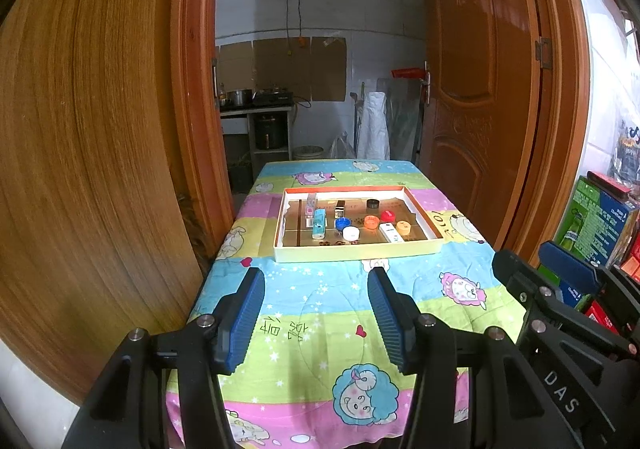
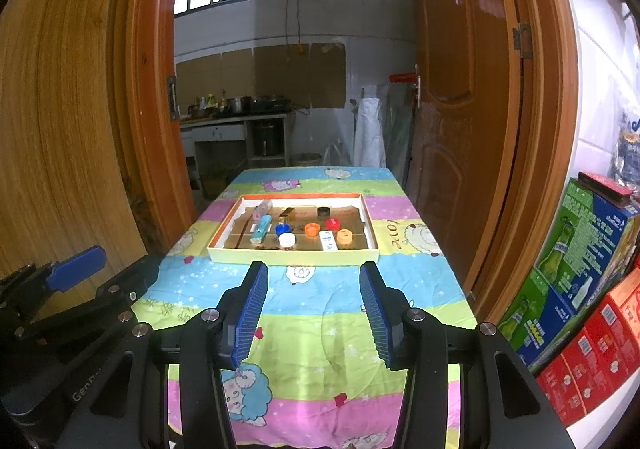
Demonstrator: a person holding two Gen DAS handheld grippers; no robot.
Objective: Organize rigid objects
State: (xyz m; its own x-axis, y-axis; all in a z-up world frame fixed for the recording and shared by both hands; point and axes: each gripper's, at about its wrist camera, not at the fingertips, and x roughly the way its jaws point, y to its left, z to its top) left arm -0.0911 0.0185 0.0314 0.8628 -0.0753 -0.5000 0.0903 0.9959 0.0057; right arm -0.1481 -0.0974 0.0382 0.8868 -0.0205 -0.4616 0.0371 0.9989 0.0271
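A shallow white cardboard tray [image 1: 356,251] [image 2: 292,256] sits on the table's far half. In it lie several bottle caps: white [image 1: 351,233], blue [image 1: 342,223], orange [image 1: 371,221], red [image 1: 387,216], black [image 1: 373,204], light orange [image 1: 403,227]. Small boxes lie there too: a light blue one [image 1: 319,223] [image 2: 260,230] and a white one [image 1: 391,232] [image 2: 328,240]. My left gripper [image 1: 316,281] is open and empty above the near table. My right gripper [image 2: 314,275] is open and empty, also short of the tray.
The table wears a colourful sheep-print cloth [image 1: 320,309]. A wooden panel [image 1: 80,169] stands at the left, an open brown door [image 1: 472,109] at the right. Stacked green and red cartons [image 2: 580,269] line the right side. A kitchen counter [image 2: 236,117] lies beyond.
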